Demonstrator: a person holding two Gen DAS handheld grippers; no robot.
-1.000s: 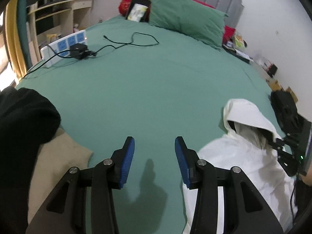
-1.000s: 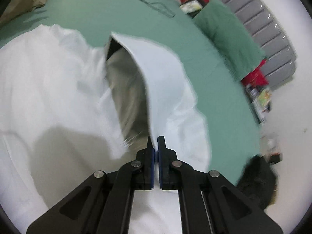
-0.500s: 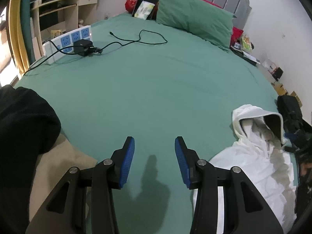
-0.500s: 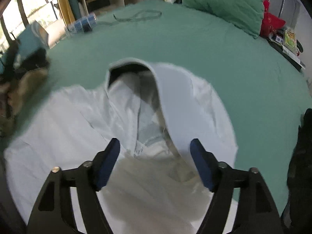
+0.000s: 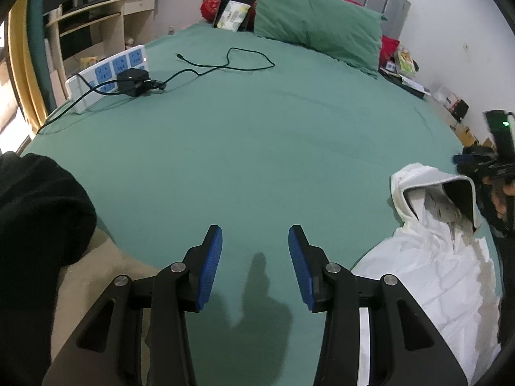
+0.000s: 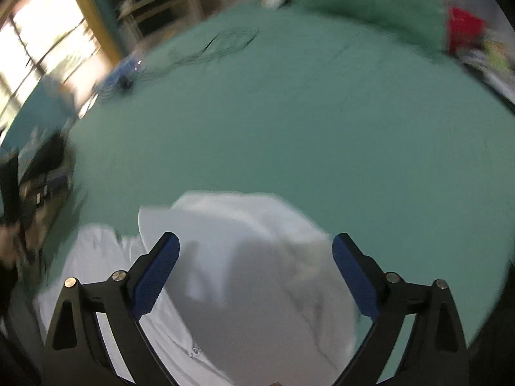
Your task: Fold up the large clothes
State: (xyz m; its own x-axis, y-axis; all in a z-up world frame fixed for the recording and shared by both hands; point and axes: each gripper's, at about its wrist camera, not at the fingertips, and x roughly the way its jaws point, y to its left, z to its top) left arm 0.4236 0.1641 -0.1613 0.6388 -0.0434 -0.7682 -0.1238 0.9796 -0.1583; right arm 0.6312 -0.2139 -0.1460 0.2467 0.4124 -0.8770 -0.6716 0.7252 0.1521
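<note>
White hooded garment (image 5: 431, 257) lies at the near right of the green bed sheet (image 5: 257, 135), hood towards the pillow (image 5: 315, 22). Right gripper (image 6: 256, 268) hovers above the hood, jaws opening wide, gripping nothing. Left gripper (image 5: 255, 263) stands half-open and empty over bare sheet, beside black clothing (image 5: 35, 218).

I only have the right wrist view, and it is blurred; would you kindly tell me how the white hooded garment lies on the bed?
Observer: The white hooded garment lies on the green bedsheet, its hood gaping open with a dark inside.
Operator: Thank you. Is the left claw holding anything?
Observer: No, the left claw is open over bare sheet, beside the garment.
Operator: Is anything else near it?
Observer: A black garment lies over a beige cloth on its other side.
</note>
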